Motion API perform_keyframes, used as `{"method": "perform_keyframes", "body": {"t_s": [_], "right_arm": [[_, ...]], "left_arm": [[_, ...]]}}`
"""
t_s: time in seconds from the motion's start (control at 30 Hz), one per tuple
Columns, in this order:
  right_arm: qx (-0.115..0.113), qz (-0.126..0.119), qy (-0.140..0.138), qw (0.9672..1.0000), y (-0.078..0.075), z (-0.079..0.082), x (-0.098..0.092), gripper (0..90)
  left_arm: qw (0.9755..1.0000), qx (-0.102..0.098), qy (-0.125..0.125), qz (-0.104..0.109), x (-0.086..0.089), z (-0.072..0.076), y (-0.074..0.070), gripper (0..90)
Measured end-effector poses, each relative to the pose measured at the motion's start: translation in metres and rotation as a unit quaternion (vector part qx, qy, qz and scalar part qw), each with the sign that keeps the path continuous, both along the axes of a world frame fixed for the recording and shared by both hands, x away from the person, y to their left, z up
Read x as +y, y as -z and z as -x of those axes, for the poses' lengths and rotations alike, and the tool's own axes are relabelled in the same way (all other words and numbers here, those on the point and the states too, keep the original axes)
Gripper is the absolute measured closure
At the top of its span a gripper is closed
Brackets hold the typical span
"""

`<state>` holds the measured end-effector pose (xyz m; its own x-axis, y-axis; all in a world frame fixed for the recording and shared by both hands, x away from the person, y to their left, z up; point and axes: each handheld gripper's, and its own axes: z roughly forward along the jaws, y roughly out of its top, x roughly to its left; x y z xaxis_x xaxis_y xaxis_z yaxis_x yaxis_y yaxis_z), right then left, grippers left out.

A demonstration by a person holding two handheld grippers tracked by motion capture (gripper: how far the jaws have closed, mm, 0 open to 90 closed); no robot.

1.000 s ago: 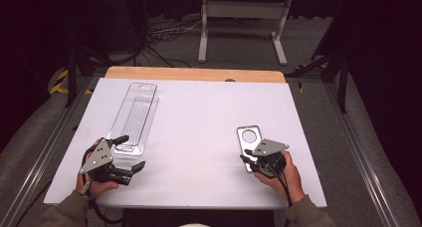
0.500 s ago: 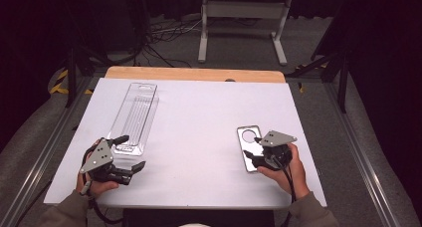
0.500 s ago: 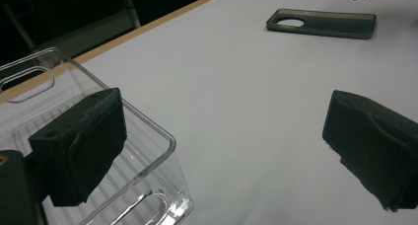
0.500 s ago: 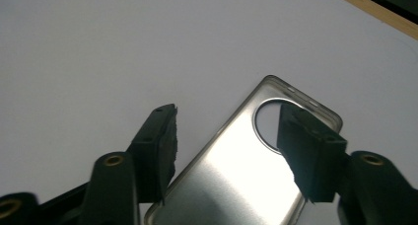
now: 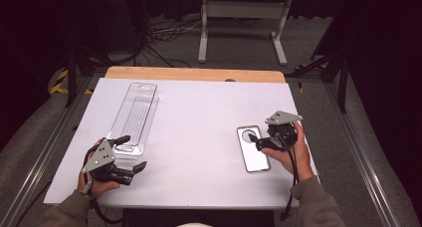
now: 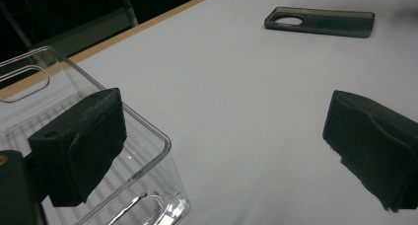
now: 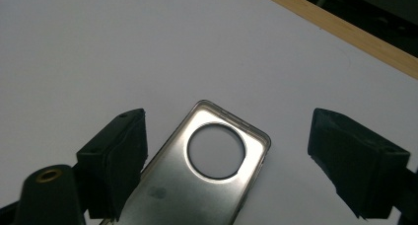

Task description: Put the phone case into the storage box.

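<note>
Here, one phone case [image 5: 253, 149], one clear tray [image 5: 133, 118]; both grippers' jaws spread, right just widened.

Phone case [image 7: 197, 180]: glossy, smooth, translucent plastic. Tray [image 5: 134, 117]: clear ribbed plastic. Table cover [image 5: 199, 117]: matt white.

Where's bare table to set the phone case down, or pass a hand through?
The widest bare patch is mid-table, between the clear plastic tray and the phone case. The far strip before the wooden edge is also bare. It is tight by the left gripper at the tray's near end, and around the open right gripper over the case.
</note>
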<state>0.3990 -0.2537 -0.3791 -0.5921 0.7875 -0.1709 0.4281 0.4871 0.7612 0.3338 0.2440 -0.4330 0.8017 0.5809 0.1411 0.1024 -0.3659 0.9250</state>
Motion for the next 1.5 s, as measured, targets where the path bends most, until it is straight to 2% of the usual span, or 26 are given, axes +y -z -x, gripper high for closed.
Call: {"method": "perform_keyframes", "body": {"t_s": [0.03,0.17,0.2,0.27,0.3,0.37,0.4,0.43,0.47,0.5,0.53,0.57,0.6,0.67,0.7,0.77,0.83,0.93,1.0,1.1,1.17,1.23,1.27,1.33,1.5], "right_arm": [[0.0,0.0,0.0,1.0,0.0,0.0,0.0,16.5],[0.028,0.017,0.019,0.9993,-0.001,-0.02,-0.003,17.4],[0.043,0.019,0.02,0.9987,0.0,-0.026,-0.004,19.1],[0.054,0.027,0.026,0.9978,0.001,-0.033,-0.004,23.0],[0.074,0.033,0.03,0.9962,0.002,-0.038,-0.004,24.6],[0.094,0.045,0.034,0.994,0.005,-0.045,-0.003,27.4],[0.115,0.051,0.038,0.9914,0.007,-0.052,-0.004,29.6],[0.115,0.051,0.038,0.9914,0.007,-0.052,-0.004,29.6],[0.141,0.051,0.045,0.9877,0.01,-0.06,-0.005,33.3],[0.153,0.055,0.045,0.9857,0.012,-0.064,-0.005,36.2],[0.153,0.055,0.045,0.9857,0.012,-0.064,-0.005,36.2],[0.162,0.06,0.047,0.9837,0.013,-0.068,-0.005,38.1],[0.179,0.071,0.053,0.9799,0.019,-0.074,-0.005,42.9],[0.197,0.08,0.052,0.9756,0.025,-0.08,-0.003,47.1],[0.197,0.08,0.052,0.9756,0.025,-0.08,-0.003,47.1],[0.208,0.088,0.055,0.9725,0.03,-0.084,-0.001,52.7],[0.212,0.089,0.06,0.9715,0.033,-0.087,0.0,57.6],[0.226,0.095,0.061,0.9675,0.036,-0.091,0.0,64.1],[0.23,0.094,0.065,0.9664,0.037,-0.094,-0.002,66.3],[0.234,0.077,0.068,0.9669,0.035,-0.097,-0.005,68.5],[0.233,0.078,0.069,0.967,0.034,-0.099,-0.004,69.6],[0.237,0.082,0.065,0.9658,0.035,-0.1,-0.004,70.9],[0.242,0.089,0.064,0.964,0.037,-0.102,-0.003,72.6],[0.25,0.087,0.064,0.9621,0.038,-0.103,-0.001,76.0],[0.259,0.094,0.062,0.9592,0.039,-0.105,0.001,82.3]], "left_arm": [[1.0,0.0,0.0,0.0,0.0,0.0,0.0,3.4],[1.0,0.0,0.001,0.001,0.0,-0.001,0.0,3.4],[1.0,0.001,0.002,0.002,0.0,-0.001,0.001,3.4],[1.0,0.003,0.002,0.002,0.0,-0.001,0.001,3.4],[1.0,0.003,0.002,0.001,-0.001,-0.001,0.001,3.4],[1.0,0.003,0.003,0.001,-0.001,0.0,0.001,3.4],[1.0,0.003,0.003,0.001,-0.001,0.0,0.001,3.4],[1.0,0.003,0.003,0.0,-0.001,-0.001,0.001,3.4],[1.0,0.003,0.003,0.001,-0.001,-0.001,0.001,3.4],[1.0,0.003,0.003,0.0,-0.001,-0.001,0.001,3.5],[1.0,0.003,0.003,0.0,-0.001,-0.001,0.001,3.4],[1.0,0.004,0.004,-0.001,-0.001,-0.001,0.001,3.4],[1.0,0.005,0.004,-0.001,-0.001,-0.001,0.002,3.5],[1.0,0.005,0.005,-0.001,-0.001,-0.001,0.002,3.5],[1.0,0.006,0.006,-0.001,-0.001,-0.001,0.002,3.5],[1.0,0.006,0.006,-0.001,-0.001,-0.001,0.002,3.5],[1.0,0.007,0.006,-0.001,-0.001,-0.001,0.002,3.5],[1.0,0.006,0.006,0.0,-0.001,-0.001,0.003,3.5],[0.9999,0.008,0.008,-0.001,0.0,-0.001,0.002,3.5],[0.9999,0.009,0.008,-0.001,0.0,-0.001,0.002,3.5],[0.9999,0.01,0.01,-0.003,0.0,-0.002,0.003,3.5],[0.9999,0.011,0.011,-0.003,0.0,-0.001,0.003,3.4],[0.9999,0.011,0.012,-0.003,0.0,-0.001,0.003,3.4],[0.9999,0.012,0.011,-0.003,0.0,-0.001,0.003,3.4],[0.9998,0.014,0.014,-0.004,0.0,-0.001,0.003,3.5]]}}
